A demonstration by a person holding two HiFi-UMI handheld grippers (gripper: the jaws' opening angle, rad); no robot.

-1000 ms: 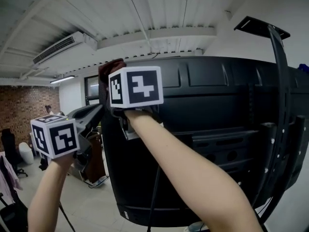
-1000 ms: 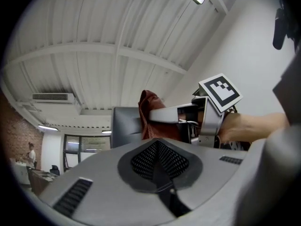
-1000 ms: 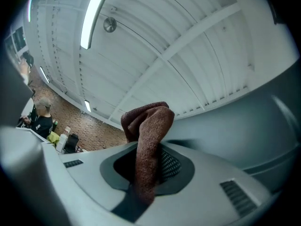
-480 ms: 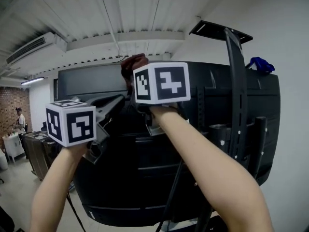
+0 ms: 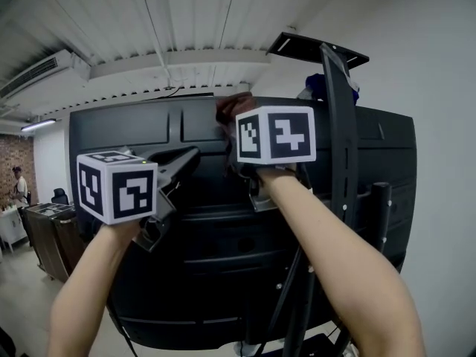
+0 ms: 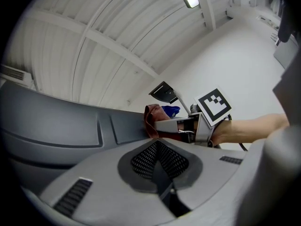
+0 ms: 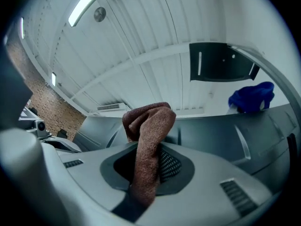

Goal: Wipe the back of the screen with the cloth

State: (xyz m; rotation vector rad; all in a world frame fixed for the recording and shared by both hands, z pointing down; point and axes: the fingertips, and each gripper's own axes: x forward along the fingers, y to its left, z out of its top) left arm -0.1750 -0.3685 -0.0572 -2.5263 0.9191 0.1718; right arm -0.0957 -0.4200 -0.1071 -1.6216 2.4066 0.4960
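White slatted ceiling (image 5: 186,13) runs overhead, but I start from my own hands. My left gripper (image 6: 159,147) has its 2 jaws pressed together with nothing between them. It hangs in front of the back of the screen (image 5: 223,274), left of the cloth; I cannot tell whether it touches the panel.

My right gripper (image 7: 143,173) is clamped tight on the brown cloth (image 7: 148,124). The bunched end sticks out past the jaws and sits against the screen near its top edge, just left of the black mount pole (image 5: 338,162). Farther off, a blue thing (image 7: 251,97) lies on the screen's top edge.

I judge the wipe is under way along the upper band. The next move calls for pressing the cloth flat and sweeping lower across the screen, steering round the pole.
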